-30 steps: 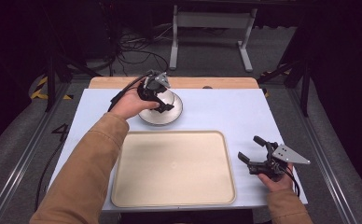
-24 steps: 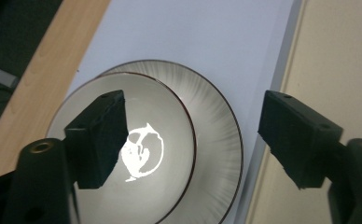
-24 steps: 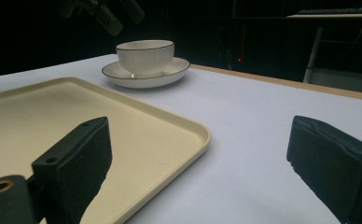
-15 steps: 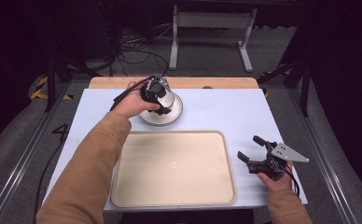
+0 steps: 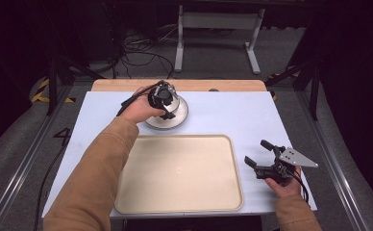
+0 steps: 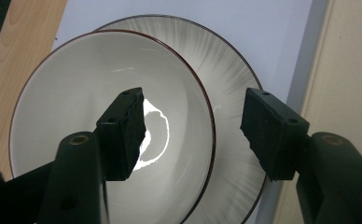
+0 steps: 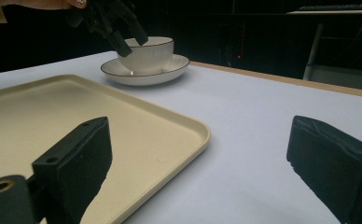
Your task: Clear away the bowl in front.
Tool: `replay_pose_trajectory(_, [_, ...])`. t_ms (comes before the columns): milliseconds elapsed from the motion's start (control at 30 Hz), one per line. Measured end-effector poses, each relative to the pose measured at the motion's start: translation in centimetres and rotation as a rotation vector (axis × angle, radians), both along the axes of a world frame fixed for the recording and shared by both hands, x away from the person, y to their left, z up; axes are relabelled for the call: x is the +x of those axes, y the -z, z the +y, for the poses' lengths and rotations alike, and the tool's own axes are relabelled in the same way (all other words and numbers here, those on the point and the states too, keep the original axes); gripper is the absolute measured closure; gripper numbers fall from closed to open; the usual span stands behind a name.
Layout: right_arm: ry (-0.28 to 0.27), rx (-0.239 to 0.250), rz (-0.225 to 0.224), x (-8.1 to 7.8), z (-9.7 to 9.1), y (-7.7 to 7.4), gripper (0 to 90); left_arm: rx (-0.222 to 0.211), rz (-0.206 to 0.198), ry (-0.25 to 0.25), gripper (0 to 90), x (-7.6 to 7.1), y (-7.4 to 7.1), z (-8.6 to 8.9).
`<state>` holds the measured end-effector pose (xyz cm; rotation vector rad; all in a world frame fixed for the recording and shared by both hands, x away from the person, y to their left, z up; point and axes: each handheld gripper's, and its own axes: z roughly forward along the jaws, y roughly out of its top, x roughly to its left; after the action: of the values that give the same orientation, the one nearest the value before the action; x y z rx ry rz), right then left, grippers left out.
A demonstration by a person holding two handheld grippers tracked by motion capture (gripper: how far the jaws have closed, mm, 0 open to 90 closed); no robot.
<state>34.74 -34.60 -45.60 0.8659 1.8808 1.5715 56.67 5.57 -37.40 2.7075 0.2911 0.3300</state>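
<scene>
While the left claw (image 6: 191, 135) straddles the near rim of a white bowl (image 6: 67, 112), one black jaw hangs inside the bowl and the other outside it, over the saucer (image 6: 235, 79) beneath; its jaws have just been closing, yet neither pad presses on the rim, so the grasp is not made. Bowl and saucer, both edged with a thin dark line, stand just beyond the far edge of the cream tray (image 5: 180, 173), toward its left corner, on the pale worktop (image 5: 237, 115). From the right gripper view the left claw (image 7: 123, 39) dips into the bowl (image 7: 149, 53) at the tray's far side, and the saucer's ribbed face carries no writing. Right of the tray, near its front corner, the right claw (image 5: 259, 151) rests low in a hand with jaws spread wide and nothing between them. A figure "4" (image 5: 62, 136) marks the grey floor left of the tray, beyond the worktop's edge. Behind the tray, past the wooden strip at the worktop's back, cables (image 5: 141, 50) and a metal stand (image 5: 218, 29) sit in the dark.
</scene>
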Motion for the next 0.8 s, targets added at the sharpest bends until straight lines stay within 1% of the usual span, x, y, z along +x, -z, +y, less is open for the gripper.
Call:
replay_pose_trajectory(33, [0.0, 0.0, 0.0, 0.0, 0.0, 0.0, 7.3, 0.004, 0.009, -0.006, 44.1, 0.0, 0.1, 0.0])
replay_pose_trajectory(67, [0.0, 0.0, 0.0, 0.0, 0.0, 0.0, 7.3, 0.004, 0.009, -0.006, 45.1, 0.0, 0.1, 0.0])
replay_pose_trajectory(100, [-0.001, -0.001, 0.001, 0.0, 0.0, 0.0, 7.3, 0.015, 0.008, 0.003, 45.1, 0.1, 0.2, -0.1])
replay_pose_trajectory(133, [-0.001, -0.001, 0.0, 0.0, 0.0, 0.0, 7.3, 0.013, 0.013, 0.006, 46.2, 0.1, 0.3, -0.1])
replay_pose_trajectory(167, [-0.001, -0.002, 0.001, 0.0, 0.0, 0.0, 7.3, 0.029, 0.02, 0.006, 48.8, 0.2, 0.5, -0.1])
replay_pose_trajectory(233, [-0.001, -0.002, 0.0, 0.0, 0.0, 0.0, 7.3, 0.034, 0.022, 0.005, 50.9, 0.2, 0.7, -0.2])
replay_pose_trajectory(267, [-0.001, -0.002, 0.001, 0.0, 0.0, 0.0, 7.3, 0.046, 0.02, 0.014, 50.9, 0.3, 0.8, -0.2])
replay_pose_trajectory(367, [-0.001, -0.001, 0.001, 0.0, 0.0, 0.0, 7.3, 0.059, 0.034, 0.009, 55.0, 0.4, 1.1, -0.3])
replay_pose_trajectory(433, [-0.001, -0.002, 0.0, 0.0, 0.0, 0.0, 7.3, 0.075, 0.046, 0.013, 58.4, 0.4, 1.3, -0.5])
replay_pose_trajectory(533, [-0.001, -0.002, 0.0, 0.0, 0.0, 0.0, 7.3, 0.106, 0.044, 0.02, 61.8, 0.4, 1.6, -0.6])
replay_pose_trajectory(567, [-0.002, -0.003, 0.0, 0.0, 0.0, 0.0, 7.3, 0.118, 0.043, 0.015, 63.0, 0.4, 1.6, -0.6])
replay_pose_trajectory(633, [-0.001, -0.003, 0.0, 0.0, 0.0, 0.0, 7.3, 0.128, 0.043, 0.012, 64.8, 0.4, 1.6, -0.6])
replay_pose_trajectory(733, [-0.001, -0.003, 0.0, 0.0, 0.0, 0.0, 7.3, 0.152, 0.033, 0.01, 65.8, 0.3, 1.7, -0.7])
replay_pose_trajectory(800, [0.0, -0.001, 0.001, 0.0, 0.0, 0.0, 7.3, 0.163, 0.026, 0.01, 69.5, 0.3, 1.8, -0.6])
